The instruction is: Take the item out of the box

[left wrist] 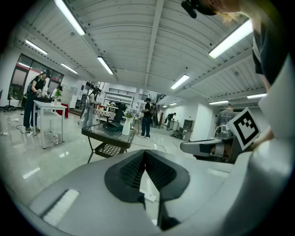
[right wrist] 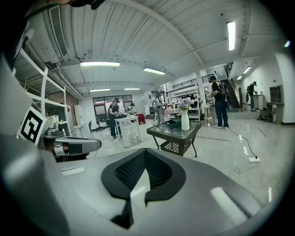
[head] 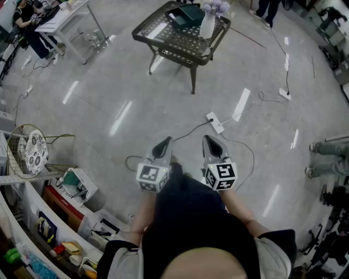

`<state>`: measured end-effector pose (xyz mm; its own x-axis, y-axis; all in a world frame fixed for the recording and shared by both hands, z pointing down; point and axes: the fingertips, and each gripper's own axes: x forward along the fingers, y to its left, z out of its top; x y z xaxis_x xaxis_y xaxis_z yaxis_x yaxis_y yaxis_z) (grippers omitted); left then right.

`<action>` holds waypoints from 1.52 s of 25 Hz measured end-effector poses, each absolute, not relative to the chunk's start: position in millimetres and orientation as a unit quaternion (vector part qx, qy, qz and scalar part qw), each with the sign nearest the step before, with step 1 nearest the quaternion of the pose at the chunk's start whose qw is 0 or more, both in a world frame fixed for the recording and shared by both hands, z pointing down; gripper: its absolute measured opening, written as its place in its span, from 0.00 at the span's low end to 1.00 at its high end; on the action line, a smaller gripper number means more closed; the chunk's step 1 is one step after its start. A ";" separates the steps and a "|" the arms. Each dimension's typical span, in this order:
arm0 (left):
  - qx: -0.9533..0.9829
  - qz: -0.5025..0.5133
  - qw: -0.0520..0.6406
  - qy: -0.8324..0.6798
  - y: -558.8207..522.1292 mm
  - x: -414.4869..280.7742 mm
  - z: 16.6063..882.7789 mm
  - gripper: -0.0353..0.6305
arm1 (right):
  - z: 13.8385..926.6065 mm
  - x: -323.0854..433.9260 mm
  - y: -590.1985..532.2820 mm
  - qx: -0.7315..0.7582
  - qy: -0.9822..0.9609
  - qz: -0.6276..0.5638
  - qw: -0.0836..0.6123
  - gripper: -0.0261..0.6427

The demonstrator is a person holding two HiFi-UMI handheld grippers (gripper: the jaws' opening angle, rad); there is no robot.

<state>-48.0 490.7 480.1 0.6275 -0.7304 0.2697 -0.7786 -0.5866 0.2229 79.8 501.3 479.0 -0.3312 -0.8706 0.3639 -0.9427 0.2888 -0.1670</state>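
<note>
**Ann:** Left gripper, how does it stand?

**Ben:** Clenched. The tips meet and nothing is between them. The right gripper is the same, pads together and empty.

**Ann:** Where are the two of them?

**Ben:** Side by side just in front of the person's body. Both tilt a little downward over the grey floor.

**Ann:** And the box?

**Ben:** The box sits on the table, straight ahead and well apart from both grippers. It is dark and low, towards the far side of the tabletop.

**Ann:** Can you see the item in it?

**Ben:** No. Something pale lies at the box's left edge in the head view. It is too small for me to tell what it is, or whether it is inside.

**Ann:** Anything else on the table?

**Ben:** A white vase with pale flowers, upright just right of the box.

**Ann:** What lies between the grippers and the table?

**Ben:** A white power strip lies on the floor near the right gripper's tips. A cable trails from it.
</note>
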 end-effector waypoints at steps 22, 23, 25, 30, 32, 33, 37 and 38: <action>0.888 0.060 0.105 -0.443 551.6 -23.8 452.5 0.07 | 465.1 114.4 564.5 0.531 -0.826 0.180 0.054 0.04; 0.888 0.058 0.106 -0.444 551.7 -24.6 451.7 0.07 | 464.3 114.1 565.4 0.530 -0.827 0.181 0.052 0.04; 0.887 0.056 0.106 -0.446 551.4 -24.8 450.9 0.07 | 463.3 114.0 566.6 0.527 -0.828 0.183 0.048 0.04; 0.886 0.052 0.107 -0.447 549.1 -25.4 454.3 0.07 | 468.5 111.3 563.0 0.525 -0.829 0.185 0.054 0.04; 0.885 0.053 0.108 -0.449 545.3 -27.0 454.3 0.07 | 468.1 110.5 559.3 0.525 -0.830 0.180 0.057 0.04; 0.885 0.053 0.109 -0.450 542.9 -27.7 454.0 0.07 | 467.4 110.1 557.3 0.523 -0.832 0.176 0.060 0.04; 0.884 0.054 0.112 -0.450 533.3 -26.8 454.5 0.07 | 467.7 111.6 547.3 0.519 -0.835 0.169 0.074 0.04; 0.885 0.055 0.112 -0.449 530.3 -26.8 454.7 0.07 | 467.8 112.1 543.4 0.520 -0.833 0.172 0.073 0.04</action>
<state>-26.8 530.3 454.7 0.5908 -0.7822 0.1979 -0.8068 -0.5719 0.1482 112.1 543.4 467.8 -0.4475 -0.8421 0.3011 -0.8925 0.3993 -0.2098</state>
